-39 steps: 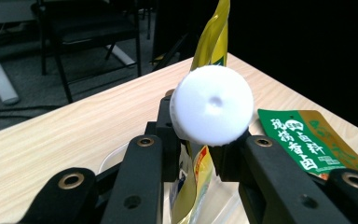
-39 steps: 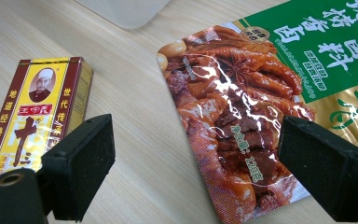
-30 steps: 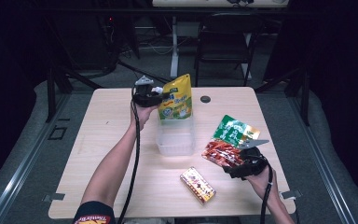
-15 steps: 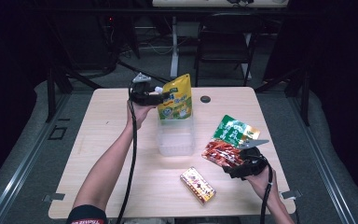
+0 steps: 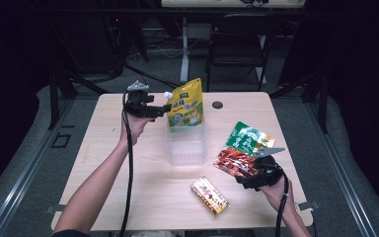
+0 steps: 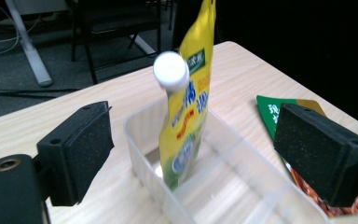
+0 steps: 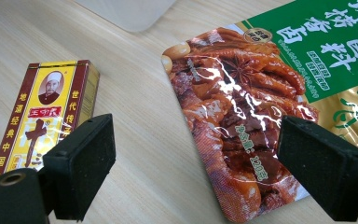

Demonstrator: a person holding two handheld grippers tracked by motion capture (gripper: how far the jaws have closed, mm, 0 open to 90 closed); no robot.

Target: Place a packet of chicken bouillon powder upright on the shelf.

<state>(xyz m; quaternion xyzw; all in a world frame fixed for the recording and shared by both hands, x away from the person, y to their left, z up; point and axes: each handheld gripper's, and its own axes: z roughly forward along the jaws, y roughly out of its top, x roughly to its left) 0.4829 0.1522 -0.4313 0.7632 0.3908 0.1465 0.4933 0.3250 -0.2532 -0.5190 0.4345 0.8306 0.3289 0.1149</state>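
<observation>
both tools gape empty; clear tub (image 6: 242,186) hides yellow pouch's (image 6: 186,116) base.

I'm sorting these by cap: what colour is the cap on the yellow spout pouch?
White; the round cap on the yellow pouch shows best in the left gripper view.

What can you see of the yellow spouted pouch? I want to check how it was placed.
The yellow pouch is glossy, flexible plastic with green and white printing and a white screw cap on a spout at its upper corner. It stands upright, leaning slightly, with its bottom inside the clear plastic container near the container's far end. The left tool has just been opening; its pads stand apart on either side, not touching the pouch.
</observation>
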